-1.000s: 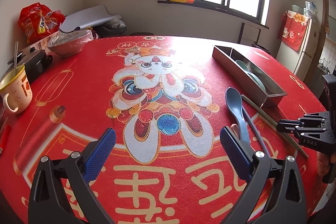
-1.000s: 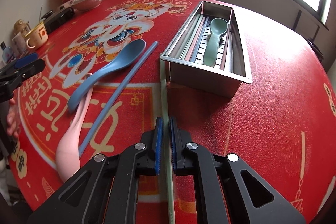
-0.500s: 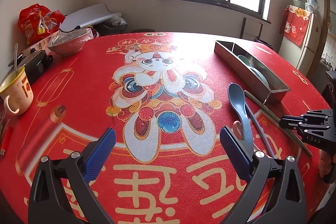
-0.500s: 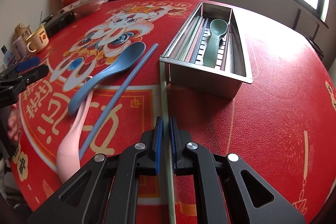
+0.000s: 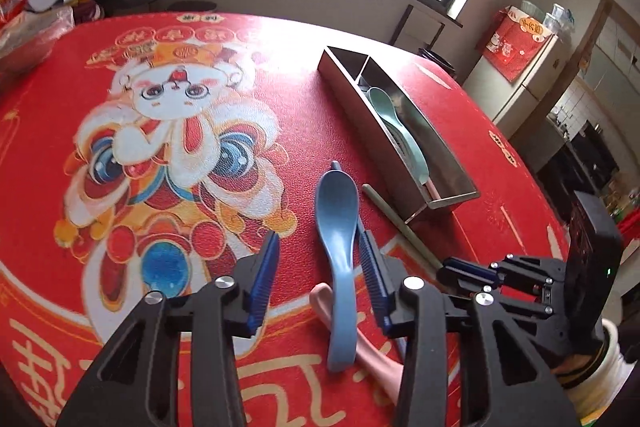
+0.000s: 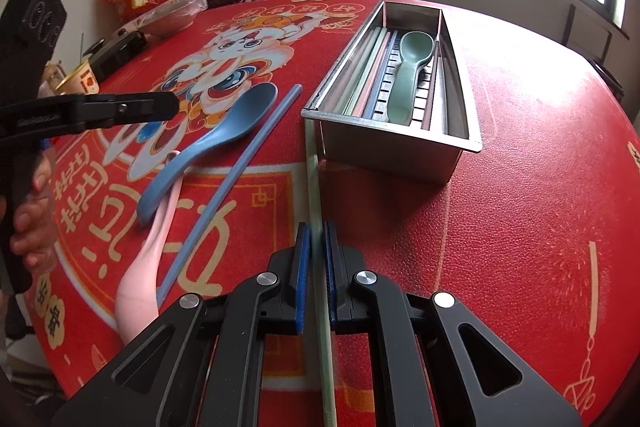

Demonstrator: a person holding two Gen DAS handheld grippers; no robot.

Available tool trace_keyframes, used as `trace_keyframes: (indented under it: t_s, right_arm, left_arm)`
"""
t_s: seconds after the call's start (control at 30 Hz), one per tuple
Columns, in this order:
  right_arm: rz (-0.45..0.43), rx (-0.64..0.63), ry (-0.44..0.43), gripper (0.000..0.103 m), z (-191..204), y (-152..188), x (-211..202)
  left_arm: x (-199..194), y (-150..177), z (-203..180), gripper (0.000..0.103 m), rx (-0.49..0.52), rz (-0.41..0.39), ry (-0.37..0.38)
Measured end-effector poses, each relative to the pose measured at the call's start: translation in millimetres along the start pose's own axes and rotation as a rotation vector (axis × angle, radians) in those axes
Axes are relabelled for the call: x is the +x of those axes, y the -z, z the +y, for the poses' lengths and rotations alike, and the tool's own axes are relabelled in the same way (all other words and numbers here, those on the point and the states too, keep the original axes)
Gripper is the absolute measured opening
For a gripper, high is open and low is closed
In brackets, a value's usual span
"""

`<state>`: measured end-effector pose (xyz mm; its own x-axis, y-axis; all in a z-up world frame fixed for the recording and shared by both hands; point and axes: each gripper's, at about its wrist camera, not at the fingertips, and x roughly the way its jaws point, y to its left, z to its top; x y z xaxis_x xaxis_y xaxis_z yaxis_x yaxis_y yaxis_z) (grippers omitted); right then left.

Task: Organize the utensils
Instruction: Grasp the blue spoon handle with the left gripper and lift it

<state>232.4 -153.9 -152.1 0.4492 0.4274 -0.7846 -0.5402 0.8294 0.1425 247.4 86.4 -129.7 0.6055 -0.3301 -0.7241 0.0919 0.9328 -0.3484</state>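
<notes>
My left gripper stands half-closed around the blue spoon, its blue pads flanking the handle with a gap on each side, not yet pressing; the jaws have just been closing from wide open, with the spoon's handle now between them. The spoon lies straight ahead of these fingers, its long axis running away from me, bowl at the far end and handle tip nearest, resting across the pink spoon. My left hand is plainly the nearer one to it.

My right gripper is clamped on the pale green chopstick, which points forward until its far tip sits just beside the near corner of the steel tray. A blue chopstick lies on the red tablecloth between that chopstick and the blue spoon.

In the tray, well ahead and to the right of my left fingers, a green spoon already rests beside several chopsticks; its long axis roughly matches the blue spoon's, so I judge the carry needs little turning.

Compared with a second ago, my left gripper has swung right across the cloth and tipped downward, bringing the spoon from beyond the right finger to between both. My right gripper has kept its place and its grip.
</notes>
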Motion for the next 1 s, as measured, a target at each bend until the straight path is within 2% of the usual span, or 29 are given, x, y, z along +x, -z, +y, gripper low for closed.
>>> trace_keyframes:
  t_s: [0.1, 0.27, 0.5, 0.7, 0.73, 1.0]
  right_arm:
    - [0.000, 0.003, -0.005, 0.007, -1, 0, 0]
    - [0.002, 0.004, -0.016, 0.007, -1, -1, 1]
    - [0.002, 0.015, -0.030, 0.007, -2, -1, 2]
    - [0.002, 0.016, -0.031, 0.007, -2, -1, 2]
    - [0.002, 0.015, -0.031, 0.007, -2, 0, 2]
    - [0.002, 0.016, -0.031, 0.007, -2, 0, 2]
  left_arm:
    - [13, -3, 5, 0.031, -0.056, 0.039, 0.021]
    - [19, 1, -4, 0.030, -0.015, 0.069, 0.044]
    - [31, 7, -5, 0.028, 0.021, 0.114, 0.038]
    - [34, 10, -8, 0.020, 0.051, 0.117, 0.049]
    - [32, 11, -11, 0.015, 0.066, 0.115, 0.043]
    - [25, 26, -35, 0.013, 0.244, 0.090, -0.027]
